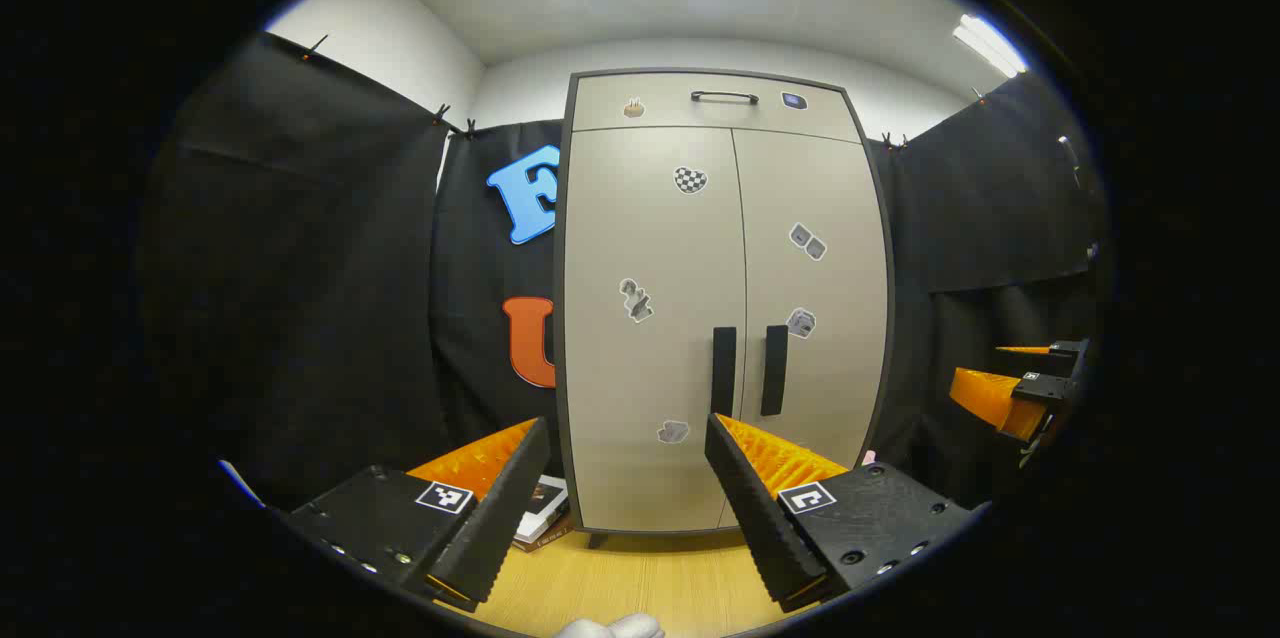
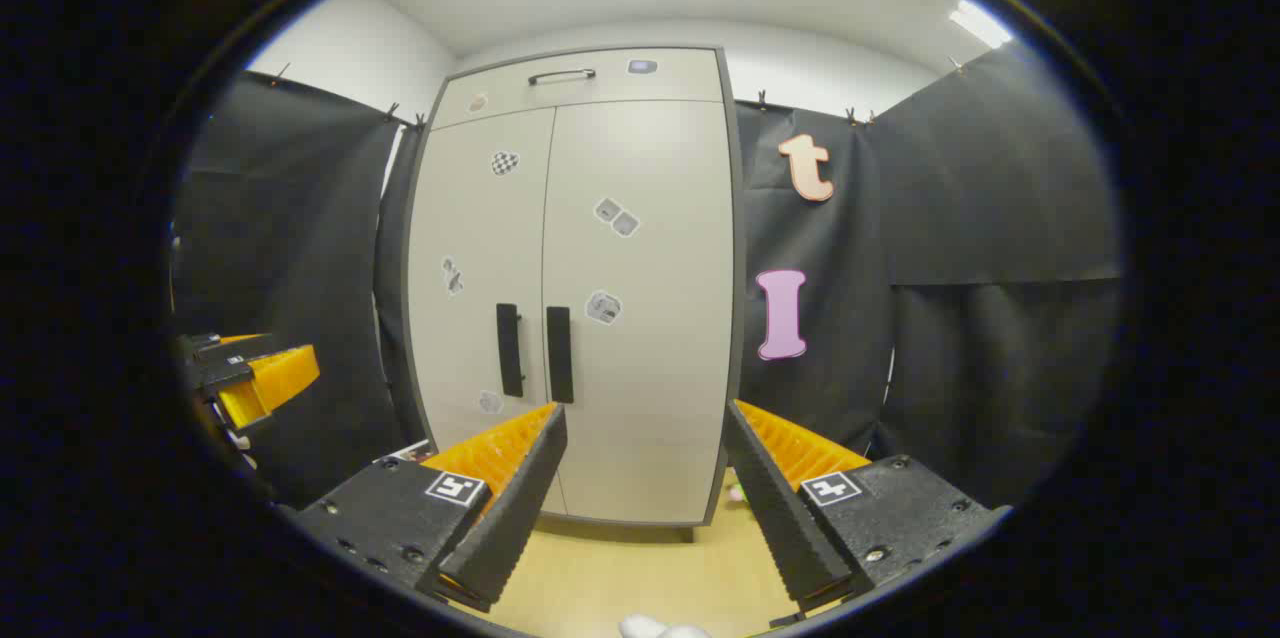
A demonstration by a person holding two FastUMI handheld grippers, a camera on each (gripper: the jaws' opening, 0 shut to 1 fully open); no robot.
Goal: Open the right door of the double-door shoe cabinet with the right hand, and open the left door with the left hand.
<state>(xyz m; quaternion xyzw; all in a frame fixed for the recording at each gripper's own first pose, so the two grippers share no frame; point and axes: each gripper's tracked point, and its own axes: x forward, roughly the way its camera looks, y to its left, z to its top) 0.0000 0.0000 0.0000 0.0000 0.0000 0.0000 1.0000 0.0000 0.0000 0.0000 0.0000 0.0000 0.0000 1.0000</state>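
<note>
The shoe cabinet (image 1: 725,318) stands upright on the wooden floor (image 1: 650,583) against the black cloth wall, well ahead of both tools. Its left door (image 1: 650,318) and right door (image 1: 810,318) are both shut, flush with each other, and the two dark vertical handles, left handle (image 1: 723,371) and right handle (image 1: 773,370), sit side by side at the centre seam. Stickers dot both doors, and a drawer with a curved handle (image 1: 724,97) runs across the top. A book (image 1: 545,508) lies on the floor at the cabinet's lower left corner. The left tongs (image 1: 630,438) are spread wide, holding nothing, aimed at the left door. The right tongs (image 2: 645,423) are likewise wide and empty, facing the right door, apart from the cabinet.
</note>
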